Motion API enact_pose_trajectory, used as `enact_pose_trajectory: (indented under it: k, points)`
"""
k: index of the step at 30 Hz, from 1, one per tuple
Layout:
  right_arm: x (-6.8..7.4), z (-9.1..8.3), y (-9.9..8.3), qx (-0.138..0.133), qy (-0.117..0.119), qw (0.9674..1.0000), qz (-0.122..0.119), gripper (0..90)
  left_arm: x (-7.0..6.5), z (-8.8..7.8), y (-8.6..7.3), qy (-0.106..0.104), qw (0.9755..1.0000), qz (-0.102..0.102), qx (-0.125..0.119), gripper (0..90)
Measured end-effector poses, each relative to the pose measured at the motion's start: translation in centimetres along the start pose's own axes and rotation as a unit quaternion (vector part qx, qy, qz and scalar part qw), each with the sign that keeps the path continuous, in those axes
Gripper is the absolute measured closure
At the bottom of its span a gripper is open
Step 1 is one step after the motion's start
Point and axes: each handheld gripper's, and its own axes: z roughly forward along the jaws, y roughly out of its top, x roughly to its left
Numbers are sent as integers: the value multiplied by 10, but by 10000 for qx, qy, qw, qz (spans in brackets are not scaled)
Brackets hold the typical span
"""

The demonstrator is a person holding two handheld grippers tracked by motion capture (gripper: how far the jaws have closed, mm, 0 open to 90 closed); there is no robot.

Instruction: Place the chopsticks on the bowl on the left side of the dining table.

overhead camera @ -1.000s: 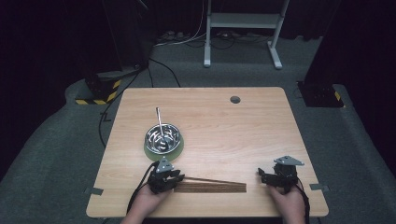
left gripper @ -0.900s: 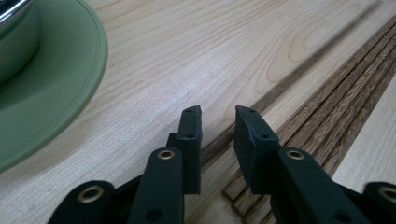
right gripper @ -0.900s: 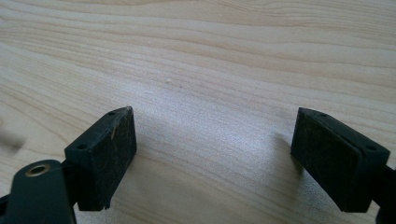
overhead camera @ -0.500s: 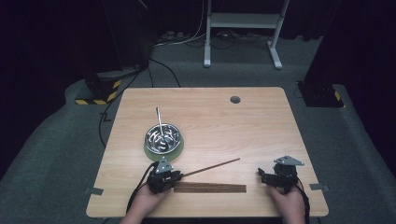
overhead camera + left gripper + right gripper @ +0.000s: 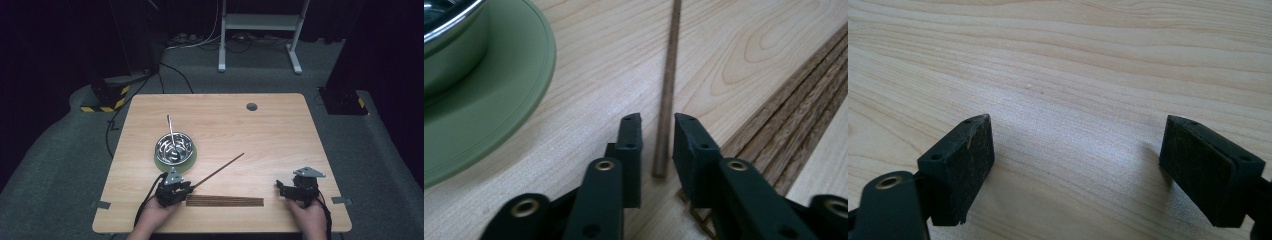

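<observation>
Left hand-held gripper (image 5: pixel 656 137): at the near left of the counter (image 5: pixel 280 130); its jaws have just been opening and stand narrow, with small gaps either side of the stick between them.
Single stick (image 5: pixel 667 90): its near end lies between the jaws on the counter; in the high view it slants up and to the right, away from the gripper.
Bundle of sticks (image 5: pixel 225 201): flat on the counter, just right of the left gripper.
Steel bowl (image 5: pixel 174 148): on a green plate (image 5: pixel 499 105), just beyond the left gripper, a metal rod standing in it.
Right hand-held gripper (image 5: pixel 1075 160): near right of the counter, jaws wide over bare wood, holding nothing.
</observation>
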Motion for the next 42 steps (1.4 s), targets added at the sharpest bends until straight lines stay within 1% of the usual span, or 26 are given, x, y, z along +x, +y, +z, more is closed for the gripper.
enact_pose_trajectory:
  k: [1,3,7,9,10,11,12,13,14,16,17,20,21,24,25,27,31,32,34,42]
  points:
    - [0,-1,0,54,43,10000,-8,139,0,1,0,18,10000,-11,-15,702]
    - [0,0,0,-13,-6,10000,-22,139,0,3,1,38,10000,45,-51,678]
    - [0,0,0,4,3,10000,-2,139,-2,6,3,69,9999,68,-70,676]
    - [0,0,0,1,3,10000,-2,139,-4,10,7,121,9997,197,-64,676]
    - [0,0,0,1,3,10000,-2,139,-4,10,7,121,9997,197,-64,676]
    - [0,-1,0,44,34,10000,-9,139,-5,13,12,111,9995,296,-46,676]
    - [0,-1,0,44,34,10000,-9,139,-5,13,12,111,9995,296,-46,674]
    - [-1,-1,0,60,48,10000,-19,139,-7,17,15,123,9994,328,-62,673]
    - [0,0,0,-8,-2,10000,-12,139,-8,19,16,122,9994,331,-59,674]
    - [0,0,0,30,25,10000,-7,139,-8,21,18,126,9994,325,-18,674]
    - [0,0,0,-6,-2,10000,-10,139,-8,23,19,99,9993,352,-22,674]
    - [-1,-1,0,66,53,10000,-16,139,-10,26,21,122,9991,410,-15,678]
    - [0,0,0,0,0,10000,-1,139,-12,27,22,178,9984,538,-21,685]
    - [0,0,0,0,4,10000,-8,139,-12,28,22,199,9982,571,-45,728]
    - [0,0,0,0,4,10000,-8,139,-12,28,22,201,9980,602,-36,728]
    - [0,0,0,32,30,10000,-16,139,-12,29,22,197,9979,615,-40,756]
    - [-1,-1,0,71,56,10000,-20,139,-12,28,22,199,9980,598,-48,777]
    - [0,-1,0,40,32,10000,-7,139,-13,28,21,203,9982,557,-56,791]
    - [0,0,0,-1,0,10000,-4,139,-12,28,21,206,9982,564,-58,817]
    - [0,0,0,0,2,10000,-3,139,-11,27,20,200,9978,622,-72,833]
